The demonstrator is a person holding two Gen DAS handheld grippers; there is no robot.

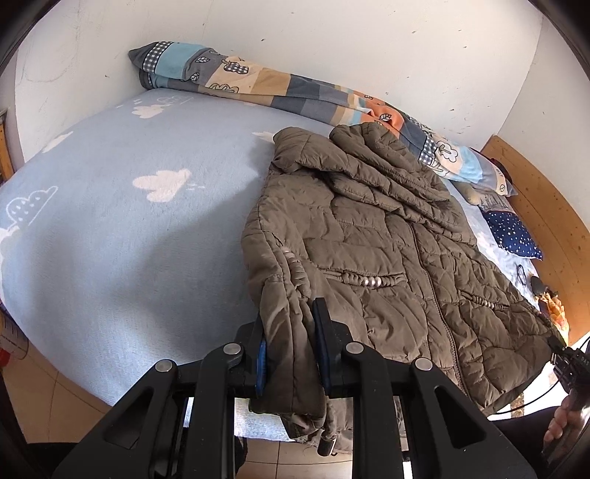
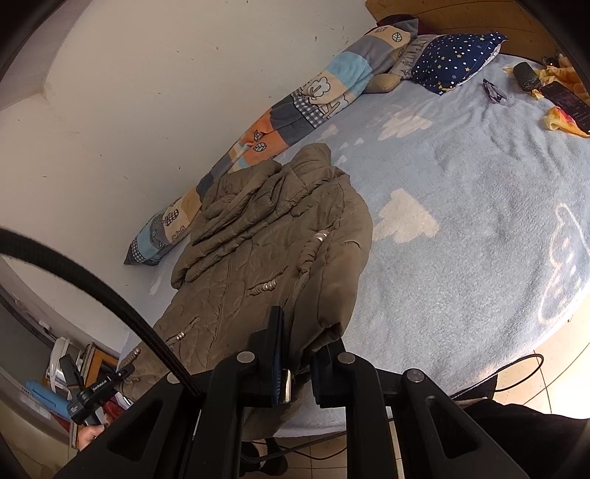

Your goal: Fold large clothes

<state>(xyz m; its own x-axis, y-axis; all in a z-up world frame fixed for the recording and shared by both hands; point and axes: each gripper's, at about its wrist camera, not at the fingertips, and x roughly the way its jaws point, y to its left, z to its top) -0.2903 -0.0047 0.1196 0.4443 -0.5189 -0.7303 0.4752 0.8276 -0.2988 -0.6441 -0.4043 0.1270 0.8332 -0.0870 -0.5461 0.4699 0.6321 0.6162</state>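
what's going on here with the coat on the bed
A person with a gripper in each hand is folding a brown quilted jacket laid on a bed with a light blue cloud blanket. The left gripper is clamped on a fold of the jacket at its near hem. The right gripper has fabric between its fingers at the other side. One sleeve already lies folded across the chest.

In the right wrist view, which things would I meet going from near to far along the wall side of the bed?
Right gripper → olive padded jacket → patchwork rolled quilt → starry navy pillow → wooden headboard.
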